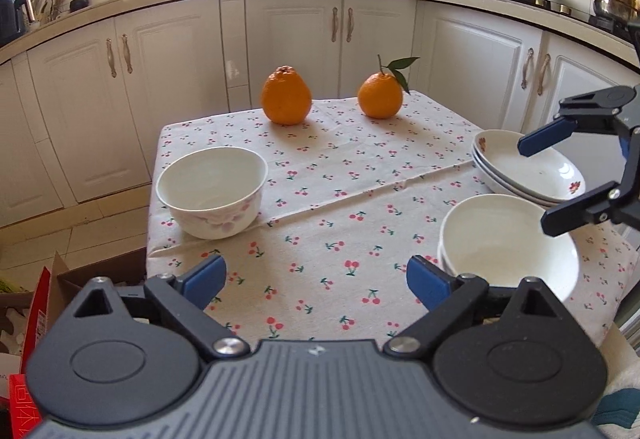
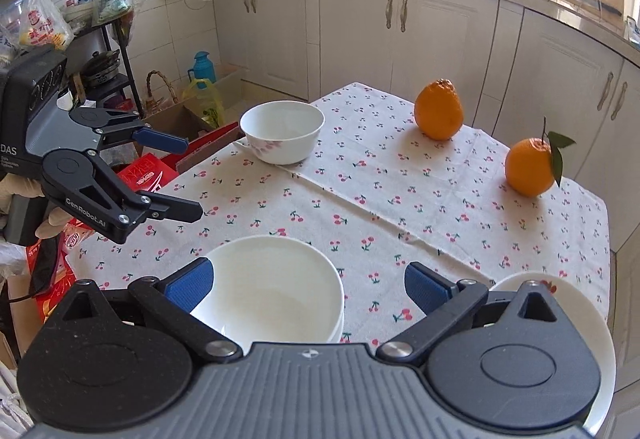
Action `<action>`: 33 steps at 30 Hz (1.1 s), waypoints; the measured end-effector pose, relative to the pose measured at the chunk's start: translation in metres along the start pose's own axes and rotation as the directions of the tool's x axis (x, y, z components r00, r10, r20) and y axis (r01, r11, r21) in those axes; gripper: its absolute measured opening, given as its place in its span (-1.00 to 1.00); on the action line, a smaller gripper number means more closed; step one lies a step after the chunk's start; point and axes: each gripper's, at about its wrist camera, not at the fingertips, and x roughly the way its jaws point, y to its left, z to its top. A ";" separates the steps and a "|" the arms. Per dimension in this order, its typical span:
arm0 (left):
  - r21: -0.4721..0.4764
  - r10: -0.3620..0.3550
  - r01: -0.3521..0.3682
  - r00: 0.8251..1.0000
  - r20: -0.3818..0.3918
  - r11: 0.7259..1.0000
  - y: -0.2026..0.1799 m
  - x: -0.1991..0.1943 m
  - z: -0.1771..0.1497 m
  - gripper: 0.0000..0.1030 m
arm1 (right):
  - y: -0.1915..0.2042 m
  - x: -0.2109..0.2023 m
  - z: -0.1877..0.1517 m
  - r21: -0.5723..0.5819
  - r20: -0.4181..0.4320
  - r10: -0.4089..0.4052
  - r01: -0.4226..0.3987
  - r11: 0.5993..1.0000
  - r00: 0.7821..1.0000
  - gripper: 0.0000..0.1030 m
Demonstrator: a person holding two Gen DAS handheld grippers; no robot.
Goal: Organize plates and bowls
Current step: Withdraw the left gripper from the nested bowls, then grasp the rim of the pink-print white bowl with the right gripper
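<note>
Both tools hung released and empty over the near edge of the surface (image 1: 320, 199): the left tool (image 1: 316, 281) at 6 o'clock, the right tool (image 2: 308, 285) above the bowl stack (image 2: 276, 287). Plates (image 1: 520, 167) sat stacked just beyond, at 3 o'clock. The lone bowl (image 1: 212, 191) stood well apart at 9 o'clock, likely the next pick; pinching its rim squarely should keep it level. Two oranges (image 1: 286, 95) lay farthest.
</note>
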 end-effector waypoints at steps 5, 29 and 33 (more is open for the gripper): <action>-0.008 0.066 -0.066 0.998 0.006 0.998 0.018 0.010 -0.001 0.88 | 0.004 0.015 0.033 -0.074 -0.007 0.019 -0.020 0.997 1.000 1.00; -0.001 0.169 -0.170 0.983 0.065 0.986 0.060 0.086 0.013 0.88 | -0.015 0.172 0.155 -0.155 -0.208 0.158 -0.192 0.969 0.965 0.97; 0.009 0.164 -0.165 0.984 0.069 0.986 0.060 0.093 0.014 0.88 | -0.018 0.196 0.161 -0.137 -0.226 0.163 -0.197 0.971 0.960 0.95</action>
